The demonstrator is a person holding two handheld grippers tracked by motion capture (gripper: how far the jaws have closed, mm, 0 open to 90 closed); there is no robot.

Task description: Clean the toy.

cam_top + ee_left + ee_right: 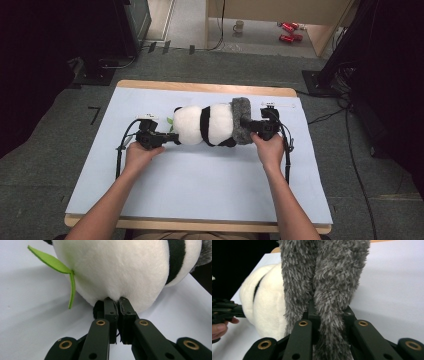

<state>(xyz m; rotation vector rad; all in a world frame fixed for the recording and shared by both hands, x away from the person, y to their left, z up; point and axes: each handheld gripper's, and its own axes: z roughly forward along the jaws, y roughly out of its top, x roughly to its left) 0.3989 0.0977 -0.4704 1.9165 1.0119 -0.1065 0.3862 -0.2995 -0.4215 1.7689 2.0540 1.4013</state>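
Note:
A plush panda (205, 125) lies on its side across the pale mat (200, 185), white with black bands. A green felt leaf (57, 265) sticks out near its left end. A grey fuzzy band (241, 121) wraps its right end. My left gripper (172, 139) is at the panda's left end, its jaws (117, 300) shut on a pinch of the white plush (120, 267). My right gripper (250, 127) is at the opposite end, its jaws (329, 311) shut on the grey fuzzy band (329, 277). The panda's body (264, 305) shows behind the band.
The mat covers a wooden table whose far edge (200, 86) shows. Grey carpet surrounds it. A mug (239, 26) and red cans (289, 31) sit on the floor far back. Black equipment (350, 55) and cables stand at both sides.

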